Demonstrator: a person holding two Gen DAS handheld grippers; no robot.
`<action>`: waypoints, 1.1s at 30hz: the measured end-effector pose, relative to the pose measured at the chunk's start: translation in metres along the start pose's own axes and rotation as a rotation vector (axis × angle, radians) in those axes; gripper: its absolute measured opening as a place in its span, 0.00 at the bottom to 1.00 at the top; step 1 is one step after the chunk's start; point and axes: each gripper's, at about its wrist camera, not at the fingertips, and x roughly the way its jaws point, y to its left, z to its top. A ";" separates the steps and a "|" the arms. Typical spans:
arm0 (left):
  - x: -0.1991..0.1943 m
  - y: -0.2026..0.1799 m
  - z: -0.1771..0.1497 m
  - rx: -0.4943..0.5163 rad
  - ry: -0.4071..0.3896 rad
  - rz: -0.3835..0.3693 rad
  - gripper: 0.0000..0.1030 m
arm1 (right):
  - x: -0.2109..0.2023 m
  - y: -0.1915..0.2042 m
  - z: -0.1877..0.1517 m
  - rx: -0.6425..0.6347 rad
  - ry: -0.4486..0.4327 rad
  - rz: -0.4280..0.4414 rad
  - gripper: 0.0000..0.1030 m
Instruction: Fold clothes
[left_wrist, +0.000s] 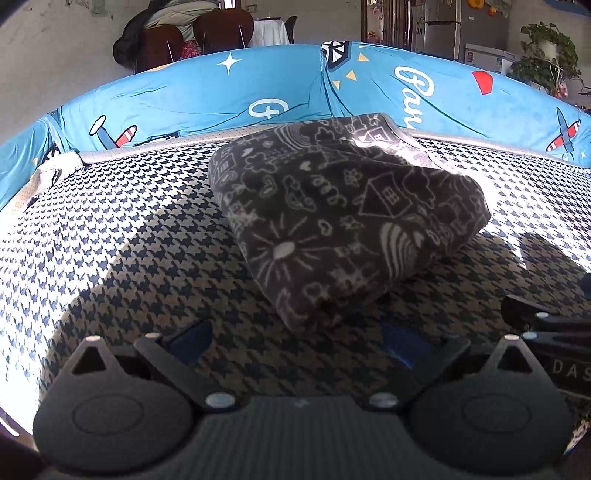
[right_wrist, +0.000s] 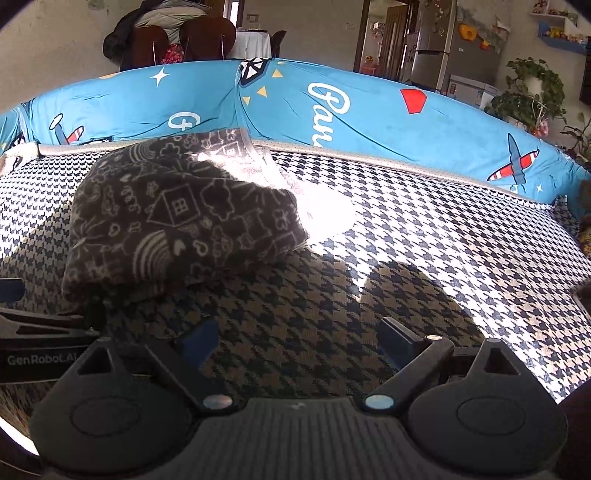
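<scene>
Both grippers sit low in their pictures with nothing in them. Seen in its own view, the left gripper (left_wrist: 295, 339) has its two blue-tipped fingers spread wide apart over the checked cover, and the near corner of the folded cloth lies just past them, not pinched. The right gripper (right_wrist: 295, 339) is wide open too, its fingers apart over bare checked cover. The folded grey cloth (left_wrist: 343, 214) has white doodles of houses, clouds and suns on it. It is a thick, neat bundle lying on the black-and-white checked cover (left_wrist: 110, 236). In the left view it fills the middle of the frame. In the right view the cloth (right_wrist: 177, 218) sits at the left of the middle, and part of the left gripper shows at the far left edge below it. Bright sun falls on the far end of the cloth. Behind it, across the top, runs a blue cushion (left_wrist: 184, 88) with planes, stars and white letters. A green plant (right_wrist: 532, 88) stands at the upper right.
</scene>
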 end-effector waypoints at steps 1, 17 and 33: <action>-0.001 0.000 0.000 0.001 -0.005 0.000 1.00 | -0.001 0.000 0.000 0.002 -0.004 -0.001 0.90; -0.007 -0.003 0.001 0.004 -0.036 -0.001 1.00 | -0.017 0.000 0.003 0.003 -0.082 -0.002 0.91; -0.007 -0.003 0.001 0.008 -0.035 0.008 1.00 | -0.020 0.000 0.004 0.009 -0.102 0.005 0.91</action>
